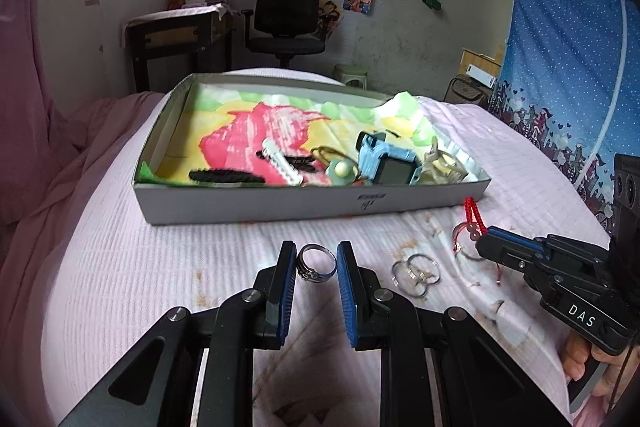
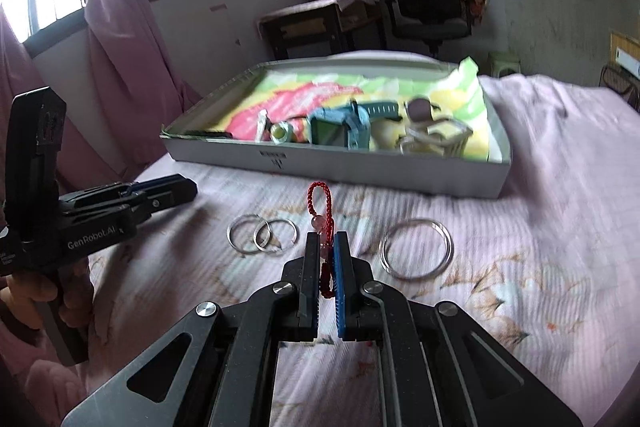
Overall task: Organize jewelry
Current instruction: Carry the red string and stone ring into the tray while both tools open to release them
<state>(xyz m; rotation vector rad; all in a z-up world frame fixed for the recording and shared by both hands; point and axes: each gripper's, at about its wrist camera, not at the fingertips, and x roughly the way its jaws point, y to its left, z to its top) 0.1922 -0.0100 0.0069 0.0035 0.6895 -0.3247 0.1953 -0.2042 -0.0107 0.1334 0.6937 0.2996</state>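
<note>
My left gripper is shut on a silver ring, held just above the pink bedspread in front of the shallow white box. My right gripper is shut on a red cord bracelet with pink beads, whose loop sticks out past the fingertips. In the left wrist view that same right gripper comes in from the right with the red cord bracelet at its tip. The box holds a blue watch, hair clips and other trinkets on a bright cloth.
Two linked silver rings lie on the bedspread left of my right gripper, and a large silver bangle lies to its right. In the right wrist view my left gripper is at the left. A desk and office chair stand beyond the bed.
</note>
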